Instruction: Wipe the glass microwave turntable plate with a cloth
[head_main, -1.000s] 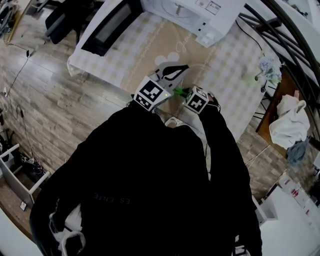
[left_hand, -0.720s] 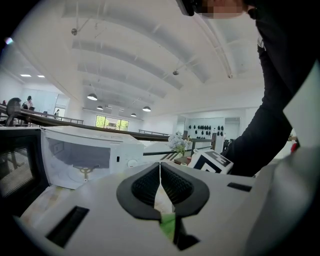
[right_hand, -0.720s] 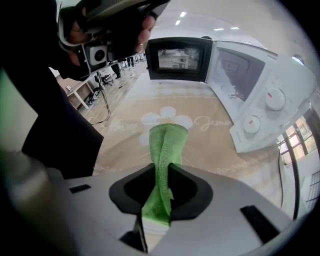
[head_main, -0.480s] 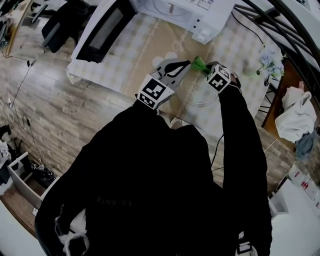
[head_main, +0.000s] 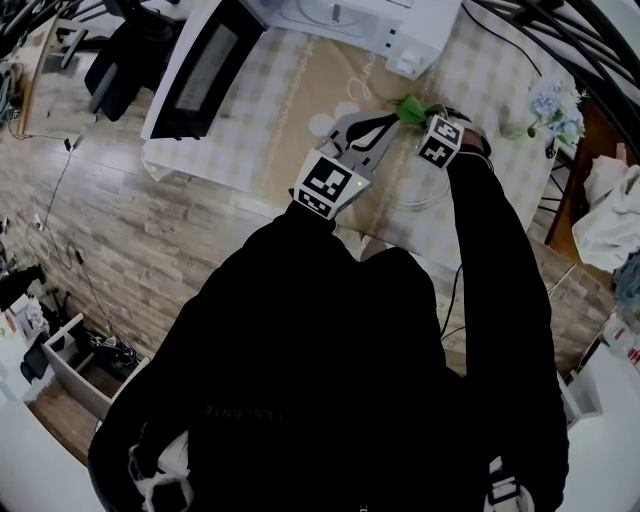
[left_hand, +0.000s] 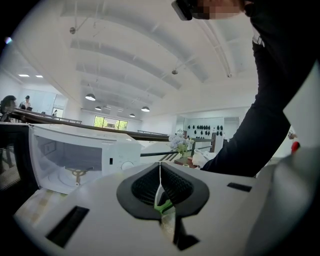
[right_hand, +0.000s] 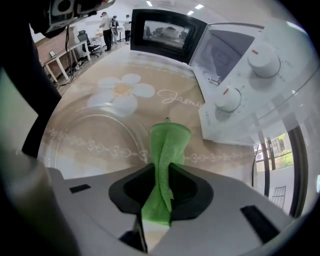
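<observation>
Bright, even indoor light all round. Left gripper view stares up at ceiling lamps and a washed-out white ceiling, pretty blown out. Head view's well lit, but the black jacket is just a dark blob. Heavy fisheye bending and dark corners everywhere. Right gripper view: soft sheen on the glass plate, daylight through the window, green cloth crisp and saturated.

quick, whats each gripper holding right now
left gripper: shut on the edge of the clear round glass turntable plate
right gripper: shut on the green cloth
</observation>
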